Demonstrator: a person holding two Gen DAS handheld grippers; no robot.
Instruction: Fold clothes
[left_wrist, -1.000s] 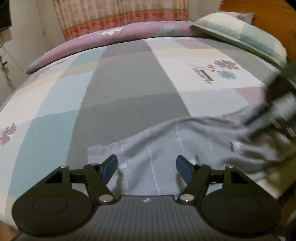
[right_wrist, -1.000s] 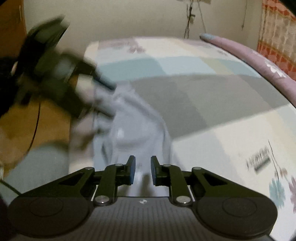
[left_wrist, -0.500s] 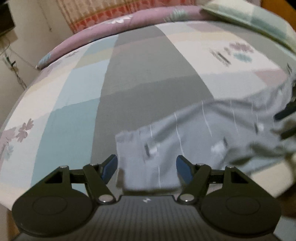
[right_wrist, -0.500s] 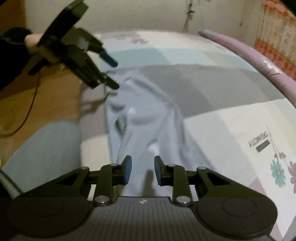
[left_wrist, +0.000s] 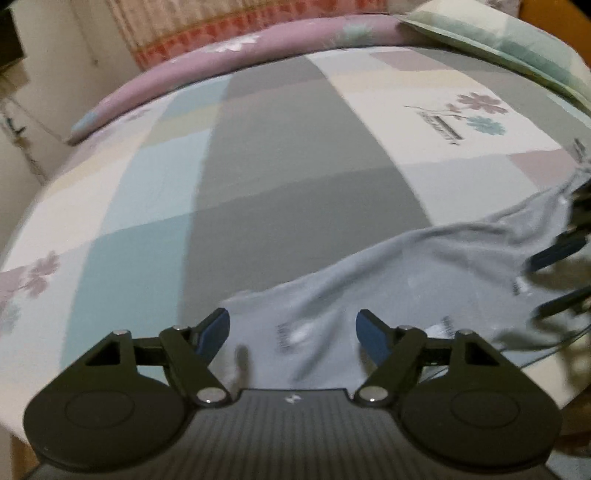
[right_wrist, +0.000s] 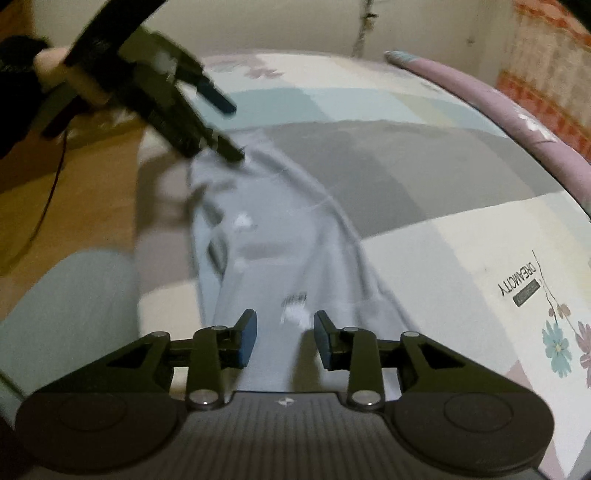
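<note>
A light grey garment (left_wrist: 388, 280) lies stretched along the near edge of the bed, rumpled, with small white marks on it. My left gripper (left_wrist: 291, 332) hovers over one end of it, jaws wide and still opening, nothing pressed between the pads. My right gripper (right_wrist: 284, 338) hangs over the other end of the garment (right_wrist: 280, 240), its jaws opening, cloth below them but not pinched. The right wrist view shows the left gripper (right_wrist: 221, 125) at upper left, blurred, above the cloth's far end. At the right edge of the left wrist view the right gripper (left_wrist: 561, 273) appears.
The bed carries a patchwork sheet (left_wrist: 288, 155) of grey, teal and cream blocks with flower prints. A purple rolled blanket (left_wrist: 236, 62) and a pillow (left_wrist: 509, 48) lie at the far side. Wooden floor (right_wrist: 66, 192) and a red cable run beside the bed.
The right gripper's jaws have spread from nearly closed to a clear gap. The garment now lies lower and longer across the bed edge. The left gripper has shifted over its end.
</note>
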